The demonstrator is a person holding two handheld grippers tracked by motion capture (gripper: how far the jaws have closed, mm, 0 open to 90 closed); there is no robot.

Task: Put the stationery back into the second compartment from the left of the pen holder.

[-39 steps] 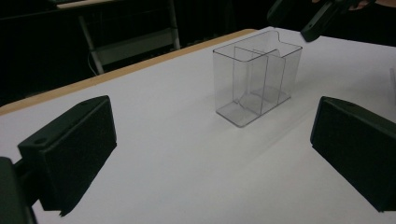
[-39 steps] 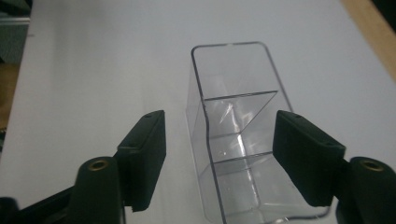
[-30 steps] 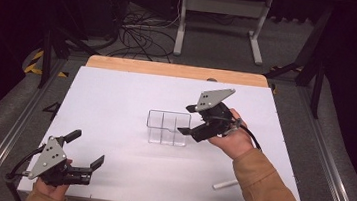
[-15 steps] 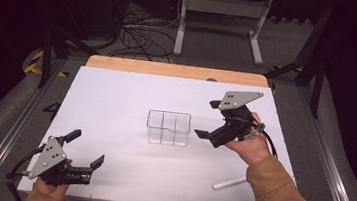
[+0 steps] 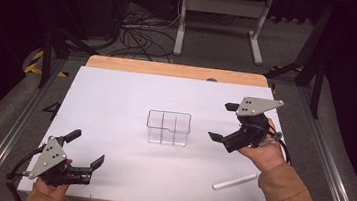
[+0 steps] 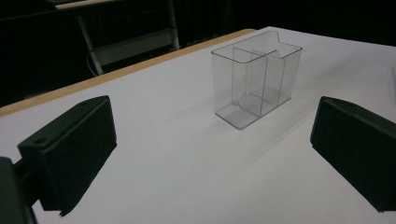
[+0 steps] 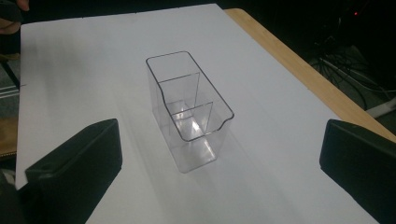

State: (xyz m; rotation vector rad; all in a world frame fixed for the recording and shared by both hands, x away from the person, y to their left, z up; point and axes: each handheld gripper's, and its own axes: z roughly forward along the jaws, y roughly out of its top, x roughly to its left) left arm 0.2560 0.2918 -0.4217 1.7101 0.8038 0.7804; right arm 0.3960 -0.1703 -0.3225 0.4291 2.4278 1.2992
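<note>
The clear divided organizer (image 5: pixel 168 127) stands upright at the centre of the white table (image 5: pixel 116 99), its compartments empty as far as the gripper views resolve. The right gripper (image 5: pixel 224 123) is held above the table just at 3 o'clock of the organizer, jaws spread wide and holding nothing, not touching it. The left gripper (image 5: pixel 85 151) rests near the table's 7 o'clock corner, jaws likewise spread and empty, well apart from the organizer. A white stick, possibly chalk (image 5: pixel 234 182), lies near the 5 o'clock edge, just beside the right forearm.

Step in hand, as judged: the right gripper has released the organizer and is clearing away. The next move probably calls for lowering toward the white stick, aligning the jaws across its length, then carrying it to a compartment.

Change from the earlier frames: the right gripper has withdrawn from the organizer's wall toward 3 o'clock. The left gripper has stayed in place.
</note>
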